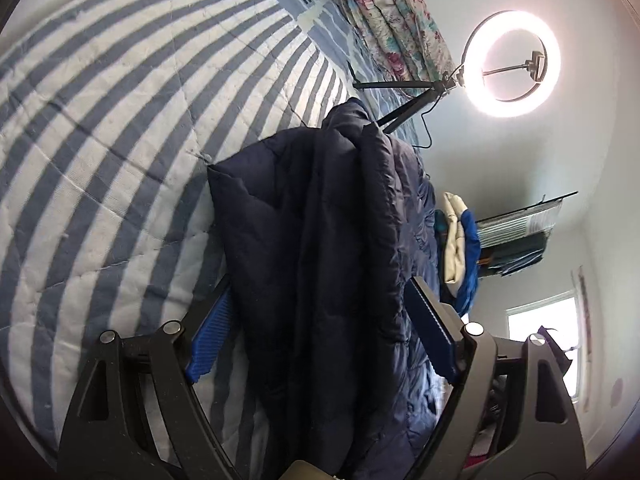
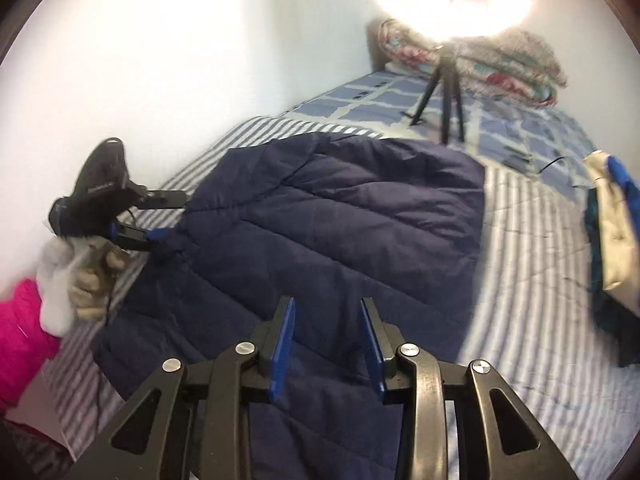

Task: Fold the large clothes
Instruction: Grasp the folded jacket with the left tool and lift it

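A dark navy quilted jacket lies spread on the striped bed cover. In the left wrist view a fold of the jacket passes between the fingers of my left gripper, which stand wide apart around it. In the right wrist view the left gripper sits at the jacket's left edge, with fabric bunched at its tips. My right gripper is open and empty, hovering above the jacket's near part.
A ring light on a tripod stands on the bed behind the jacket. A folded floral quilt lies at the head. A pile of cream and blue clothes lies at the right. A white wall runs along the left.
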